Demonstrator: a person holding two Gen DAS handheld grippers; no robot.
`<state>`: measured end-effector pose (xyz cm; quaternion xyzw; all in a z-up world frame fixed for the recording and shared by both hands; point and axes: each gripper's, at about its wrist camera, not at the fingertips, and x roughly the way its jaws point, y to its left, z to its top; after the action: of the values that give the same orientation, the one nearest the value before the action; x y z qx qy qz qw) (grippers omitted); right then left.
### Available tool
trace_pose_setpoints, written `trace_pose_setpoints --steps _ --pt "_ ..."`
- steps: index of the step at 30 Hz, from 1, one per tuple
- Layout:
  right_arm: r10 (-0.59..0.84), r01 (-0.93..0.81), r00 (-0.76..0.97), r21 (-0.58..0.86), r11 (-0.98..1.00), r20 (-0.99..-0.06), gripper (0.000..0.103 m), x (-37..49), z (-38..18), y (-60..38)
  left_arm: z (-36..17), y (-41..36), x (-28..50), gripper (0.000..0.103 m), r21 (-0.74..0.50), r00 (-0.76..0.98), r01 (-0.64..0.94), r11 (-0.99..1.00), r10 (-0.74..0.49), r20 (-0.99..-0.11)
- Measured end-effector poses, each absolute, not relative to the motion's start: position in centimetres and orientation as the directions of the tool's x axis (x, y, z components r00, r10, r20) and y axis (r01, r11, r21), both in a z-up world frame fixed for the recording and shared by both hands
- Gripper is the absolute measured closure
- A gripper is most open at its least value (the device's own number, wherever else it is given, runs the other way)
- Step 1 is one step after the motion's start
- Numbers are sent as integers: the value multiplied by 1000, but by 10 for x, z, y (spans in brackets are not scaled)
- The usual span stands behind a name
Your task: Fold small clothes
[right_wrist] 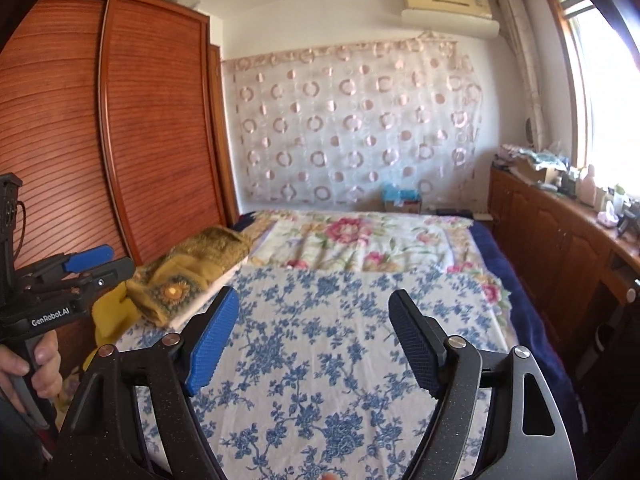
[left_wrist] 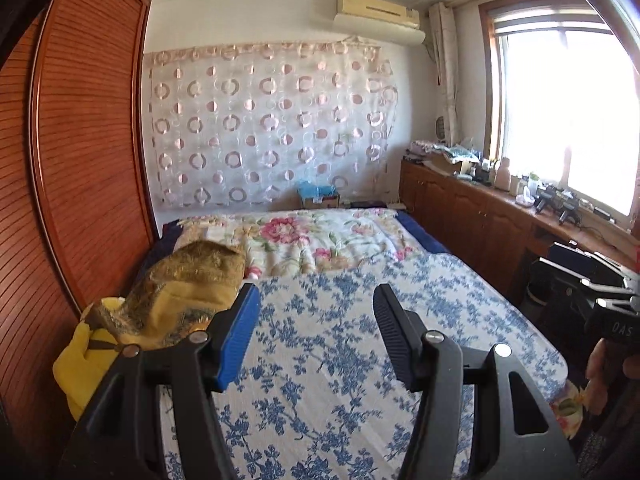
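Hovering over the bed (left_wrist: 340,360), I had my left tongs (left_wrist: 316,312) spread wide, gripping nothing. A heap of olive-gold and yellow clothes (left_wrist: 188,280) lay at the bed's left edge, beside the wooden wardrobe (left_wrist: 80,140). My right tongs (right_wrist: 314,320) were equally wide apart and empty above the blue-flowered sheet (right_wrist: 320,380).
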<state>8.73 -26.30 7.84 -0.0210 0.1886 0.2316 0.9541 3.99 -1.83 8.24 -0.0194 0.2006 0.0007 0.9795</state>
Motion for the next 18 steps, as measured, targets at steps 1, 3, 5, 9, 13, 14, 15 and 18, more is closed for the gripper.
trace_pose_setpoints --steps 1,3,5,9,13,14,15,18 --pt "428 -442 828 46 896 -362 14 85 82 -265 86 -19 38 45 -34 922 -9 999 -5 -386" --pt "412 -427 842 38 904 -347 13 81 87 -267 92 -20 35 45 -35 928 -6 999 -7 -373" --pt "388 -403 859 27 915 -334 13 79 92 -268 96 -21 32 45 -34 930 -8 999 -5 -366" --pt "365 -379 874 21 925 -320 13 76 96 -272 96 -20 28 45 -37 933 -17 999 2 -361" --pt "349 -363 884 12 932 -312 13 74 96 -272 93 -19 28 45 -43 930 -25 999 8 -366" --pt "348 -362 884 13 932 -312 13 74 96 -273 91 -20 28 45 -44 929 -25 999 7 -369" --pt "350 -365 883 13 931 -313 13 74 96 -273 91 -20 28 45 -44 928 -24 999 6 -373" --pt "353 -367 882 14 930 -313 13 73 95 -274 90 -20 28 44 -44 927 -24 999 6 -374"
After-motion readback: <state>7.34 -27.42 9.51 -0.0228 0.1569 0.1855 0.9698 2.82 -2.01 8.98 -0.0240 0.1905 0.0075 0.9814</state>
